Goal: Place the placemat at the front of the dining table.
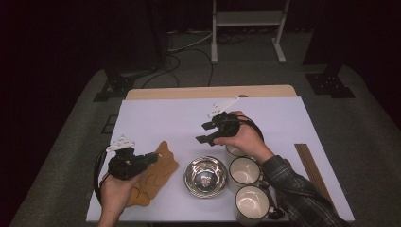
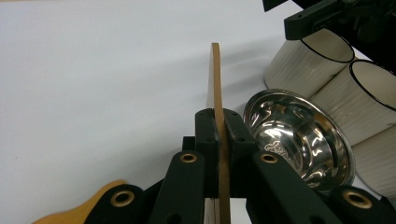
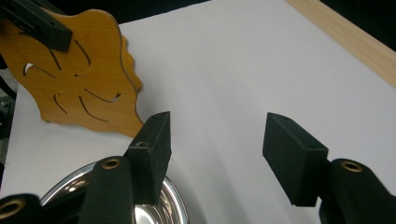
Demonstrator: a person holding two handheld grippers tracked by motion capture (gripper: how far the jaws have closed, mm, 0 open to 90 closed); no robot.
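- Gripping the leaf board (image 1: 158, 170) on edge, my left gripper (image 2: 218, 126) has its jaws clamped on it, left of the bowl (image 1: 205, 176).
- My right gripper (image 3: 217, 154) hangs above the bowl, jaws apart, empty.
- Judged progress: board grasped, placement pending; cups (image 1: 244, 171) untouched.

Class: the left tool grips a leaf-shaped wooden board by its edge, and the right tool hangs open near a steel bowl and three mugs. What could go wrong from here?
1. The left tool pinches only the thin edge of the board; it may twist or slip.
2. Swung rightward, the board could knock the bowl.
3. The open right tool hovers close to the mugs; a low pass might tip one.
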